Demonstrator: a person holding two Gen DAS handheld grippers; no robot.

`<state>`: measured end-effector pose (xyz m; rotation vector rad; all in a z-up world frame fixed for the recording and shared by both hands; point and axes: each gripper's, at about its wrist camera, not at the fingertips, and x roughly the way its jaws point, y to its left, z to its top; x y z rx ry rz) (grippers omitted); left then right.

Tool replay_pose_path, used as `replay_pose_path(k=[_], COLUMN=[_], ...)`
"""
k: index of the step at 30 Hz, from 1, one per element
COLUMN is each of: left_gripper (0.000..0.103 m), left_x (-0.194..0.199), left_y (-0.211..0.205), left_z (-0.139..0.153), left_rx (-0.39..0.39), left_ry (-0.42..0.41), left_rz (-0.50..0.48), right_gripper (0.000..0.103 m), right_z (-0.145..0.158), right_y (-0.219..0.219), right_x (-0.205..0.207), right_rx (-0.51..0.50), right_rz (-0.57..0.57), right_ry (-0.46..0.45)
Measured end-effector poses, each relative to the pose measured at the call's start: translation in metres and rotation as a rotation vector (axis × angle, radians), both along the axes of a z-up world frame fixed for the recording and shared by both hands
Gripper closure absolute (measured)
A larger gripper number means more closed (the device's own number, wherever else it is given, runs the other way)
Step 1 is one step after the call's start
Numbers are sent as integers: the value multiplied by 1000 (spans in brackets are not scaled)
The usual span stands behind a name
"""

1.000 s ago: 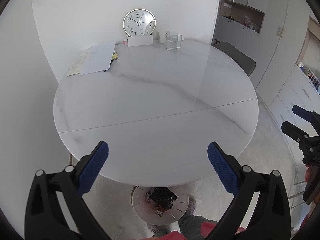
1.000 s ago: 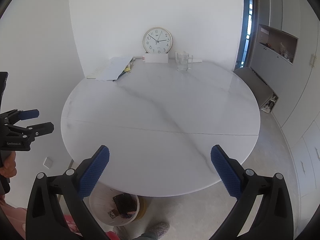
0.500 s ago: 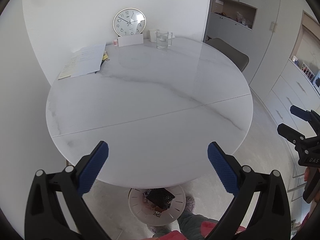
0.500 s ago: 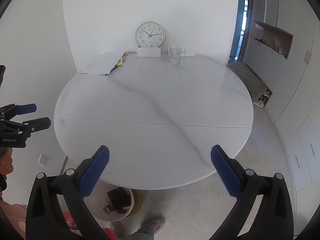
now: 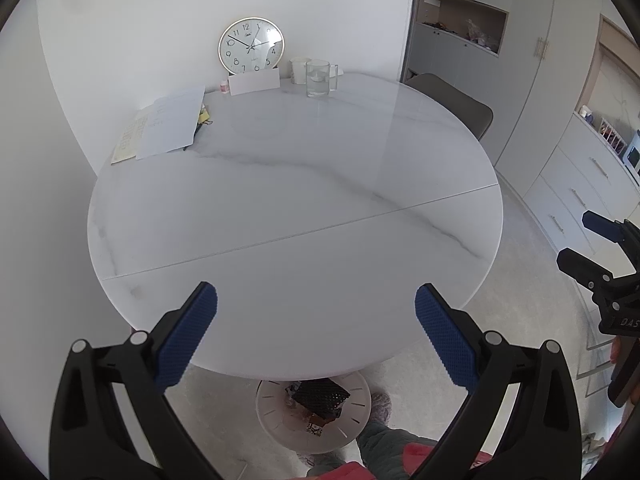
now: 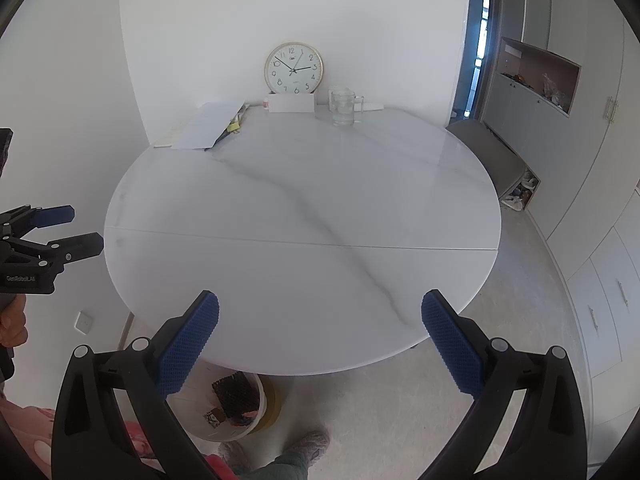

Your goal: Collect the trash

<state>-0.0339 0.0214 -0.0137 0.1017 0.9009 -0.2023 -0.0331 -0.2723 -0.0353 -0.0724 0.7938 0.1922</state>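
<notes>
A white trash bin (image 5: 352, 436) stands on the floor under the near edge of the round white marble table (image 5: 296, 216). It holds dark trash (image 5: 320, 394). The bin also shows in the right wrist view (image 6: 256, 424), low and left. My left gripper (image 5: 316, 328) is open and empty, held above the table's near edge. My right gripper (image 6: 320, 332) is open and empty, also above the near edge. Each gripper shows at the side of the other's view: the right gripper (image 5: 580, 240) and the left gripper (image 6: 76, 228).
At the table's far edge stand a clock (image 5: 251, 45), a white card (image 5: 254, 81), a glass mug (image 5: 319, 78) and a stack of papers (image 5: 164, 126). A grey chair (image 5: 452, 100) sits at the right. Cabinets (image 6: 600, 272) line the right wall.
Both grippers have drawn back and up from the table, so it looks smaller and farther. Both stay open and empty.
</notes>
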Motion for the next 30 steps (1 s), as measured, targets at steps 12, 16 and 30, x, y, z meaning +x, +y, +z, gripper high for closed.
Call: replay_pose_path(k=[12,16,30], left_gripper=[8,8,8], left_x=[1,0,-4], left_y=[-7,-9,-10], left_z=[6,8,7], left_rx=[-4,-13,-10], left_ry=[-26,-41,-34], left_rz=[-36,-40,-71], right_gripper=[2,2,2], right_z=[-1,-1,-1], right_y=[-4,-4,-4], right_x=[-4,-6,-14], right_rx=[-2,-4,-4], right_rz=[-4,-5,-10], right_ry=[3,2,0])
